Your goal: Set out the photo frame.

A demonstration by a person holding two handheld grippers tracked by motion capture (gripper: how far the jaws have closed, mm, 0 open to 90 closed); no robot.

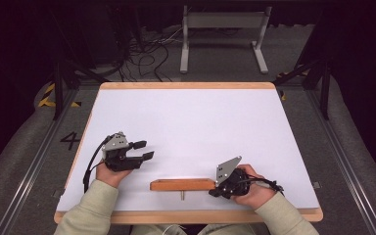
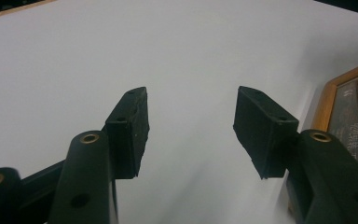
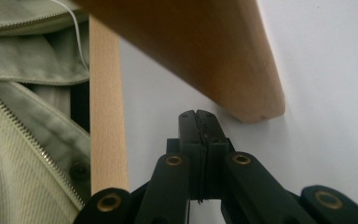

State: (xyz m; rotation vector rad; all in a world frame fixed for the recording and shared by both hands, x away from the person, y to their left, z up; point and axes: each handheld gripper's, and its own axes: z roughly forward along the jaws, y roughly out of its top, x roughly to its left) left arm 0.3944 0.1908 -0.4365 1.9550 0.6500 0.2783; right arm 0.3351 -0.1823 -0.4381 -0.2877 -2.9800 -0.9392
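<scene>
1. The wooden block (image 3: 200, 51) runs off the right gripper view at 12 o'clock, so its far end is unseen.
2. A framed print (image 2: 354, 121) is cut off at 3 o'clock in the left gripper view, its lettering unreadable.
3. A small peg (image 1: 182, 195) below the block is too tiny to identify.

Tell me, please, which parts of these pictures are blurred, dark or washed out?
High view: white table top bright, floor behind dark. Left gripper view: black jaw pads sharp, white surface featureless. Right gripper view: long brown wooden block close and soft, casting a faint shadow; shut right gripper sharper.
</scene>
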